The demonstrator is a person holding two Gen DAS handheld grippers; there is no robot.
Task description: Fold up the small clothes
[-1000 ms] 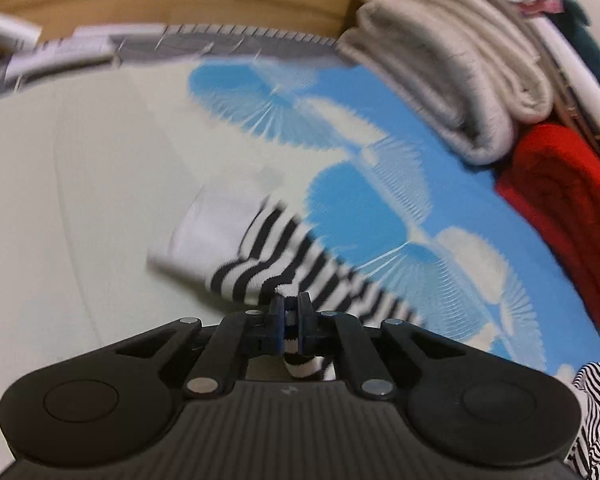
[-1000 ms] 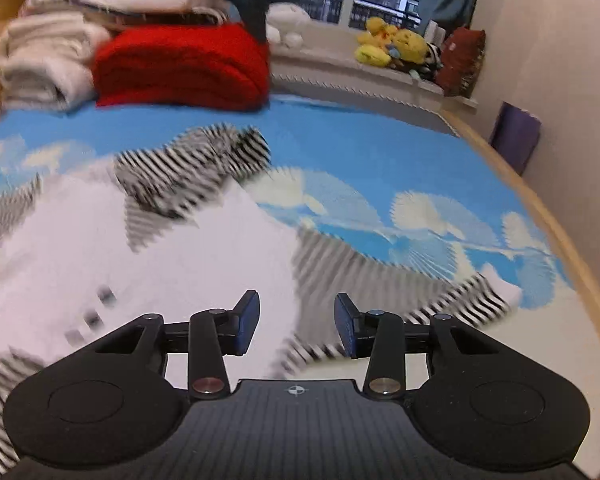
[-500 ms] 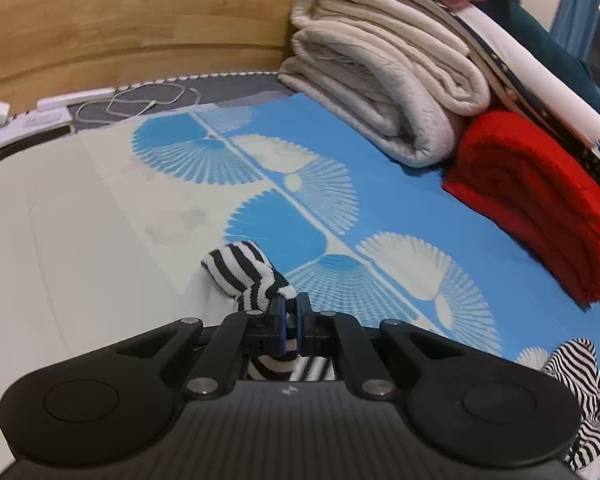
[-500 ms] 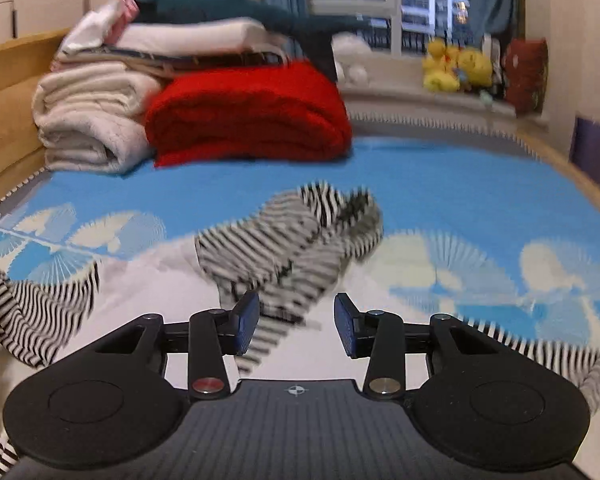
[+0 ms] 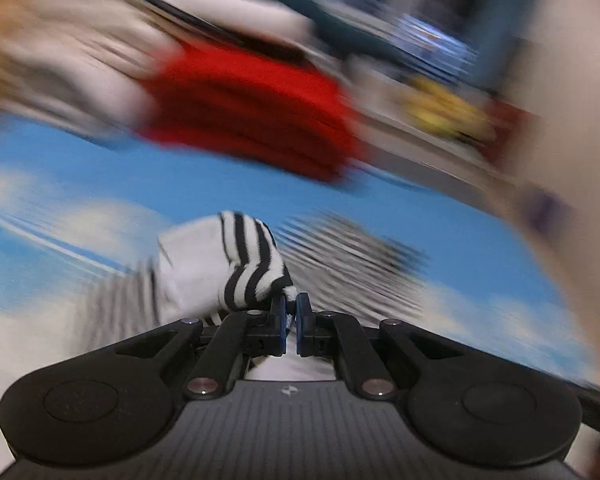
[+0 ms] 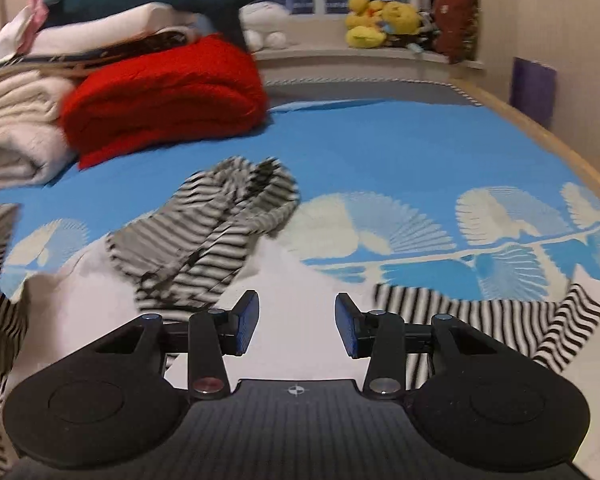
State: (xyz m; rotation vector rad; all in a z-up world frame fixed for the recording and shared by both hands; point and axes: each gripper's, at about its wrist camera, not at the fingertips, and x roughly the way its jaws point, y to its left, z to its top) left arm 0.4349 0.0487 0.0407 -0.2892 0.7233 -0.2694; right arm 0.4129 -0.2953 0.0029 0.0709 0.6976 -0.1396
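Observation:
A small white garment with black-and-white striped sleeves (image 6: pixel 204 240) lies spread on the blue bed sheet. My left gripper (image 5: pixel 291 322) is shut on a striped sleeve cuff (image 5: pixel 252 264) and holds it lifted; that view is motion-blurred. My right gripper (image 6: pixel 297 322) is open and empty, low over the white body of the garment (image 6: pixel 300 280). A bunched striped part lies ahead of it to the left, and another striped sleeve (image 6: pixel 480 320) lies flat to its right.
A red folded blanket (image 6: pixel 164 96) and a stack of white and cream bedding (image 6: pixel 24 128) sit at the back left. Plush toys (image 6: pixel 384 20) line the window ledge. The bed's wooden edge (image 6: pixel 560 148) runs along the right.
My left gripper has swung quickly to the right, carrying the striped cuff over the garment. My right gripper stays open and has shifted slightly forward over the white body.

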